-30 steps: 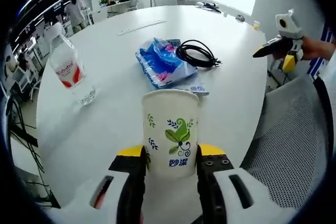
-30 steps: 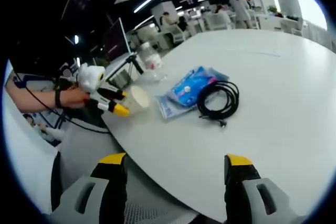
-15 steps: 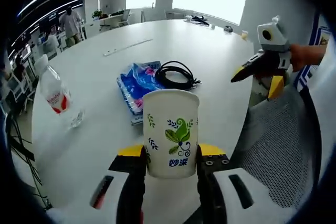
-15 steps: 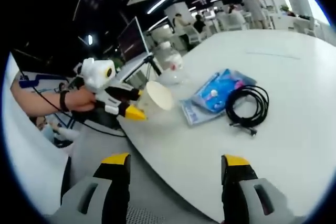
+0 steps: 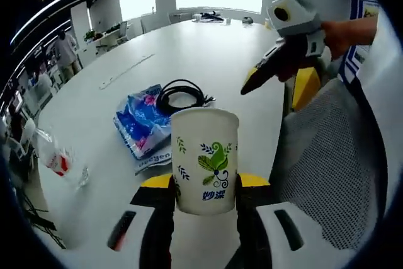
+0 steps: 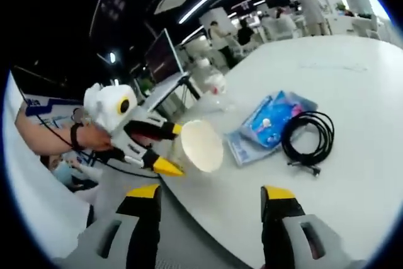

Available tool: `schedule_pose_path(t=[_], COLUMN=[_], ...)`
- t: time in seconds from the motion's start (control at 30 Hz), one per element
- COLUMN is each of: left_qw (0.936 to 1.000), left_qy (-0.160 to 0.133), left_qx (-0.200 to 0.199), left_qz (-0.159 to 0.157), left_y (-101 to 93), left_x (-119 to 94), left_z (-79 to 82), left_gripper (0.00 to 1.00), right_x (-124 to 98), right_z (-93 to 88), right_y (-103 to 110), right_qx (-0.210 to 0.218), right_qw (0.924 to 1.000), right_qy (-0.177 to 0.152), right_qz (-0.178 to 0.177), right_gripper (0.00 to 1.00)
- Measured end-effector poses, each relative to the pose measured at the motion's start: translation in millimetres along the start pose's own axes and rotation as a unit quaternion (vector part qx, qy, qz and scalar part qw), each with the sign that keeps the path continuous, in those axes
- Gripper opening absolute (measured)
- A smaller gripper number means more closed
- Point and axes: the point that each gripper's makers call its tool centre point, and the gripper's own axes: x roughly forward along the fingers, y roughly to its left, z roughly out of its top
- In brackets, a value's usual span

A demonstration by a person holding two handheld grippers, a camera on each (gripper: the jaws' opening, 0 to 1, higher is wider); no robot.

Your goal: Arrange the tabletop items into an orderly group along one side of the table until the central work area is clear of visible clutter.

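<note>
Across the round white table, smooth and matte, the clutter lies loosely gathered around one landmark, the blue packet. A mesh-backed office chair with a grey perforated weave stands at the table edge, on the side of the packet nearest the person. Desks, monitors and a few people fill the room well beyond the packet.

The blue packet is a crinkled, glossy plastic pack with pink and white print, lying flat, with a small white paper slip poking out from under its near edge. Touching its far side is the black cable, a thin rubbery cord wound into a loose coil. Well to the left of the packet in the left gripper view lies the water bottle, clear plastic with a red and white label.

Nearer than the packet, the paper cup is held upright in the left claw, whose yellow-tipped jaws are clenched on its sides; the cup is white, tapered, with green leaf print and blue characters. In the right gripper view the same cup shows its open round mouth, just left of the packet and above the table edge.

The right claw hangs released, jaws wide apart with nothing between them, short of the packet; in the left gripper view it hovers beyond the cable, gripped by a hand.
</note>
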Motion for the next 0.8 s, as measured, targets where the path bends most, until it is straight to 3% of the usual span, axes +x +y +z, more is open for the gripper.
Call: schedule_pose_path(t=[0.07, 0.37, 0.8], left_qw=[0.9999, 0.9985, 0.9959], left_qy=[0.0, -0.01, -0.017], left_qx=[0.013, 0.04, 0.072], left_qz=[-0.01, -0.035, -0.052], left_y=[-9.6, -31.7, -44.2], left_x=[4.2, 14.6, 17.0], left_z=[5.0, 25.1, 40.2], left_gripper=[0.37, 0.37, 0.37], right_x=[3.0, 7.7, 5.2], right_z=[4.5, 9.2, 10.5], right_y=[4.9, 16.1, 23.3], right_qx=[0.03, 0.075, 0.094], right_qw=[0.9993, 0.9951, 0.9917], right_qy=[-0.016, -0.046, -0.062], right_qz=[0.016, 0.045, 0.062], right_gripper=[0.63, 0.53, 0.27])
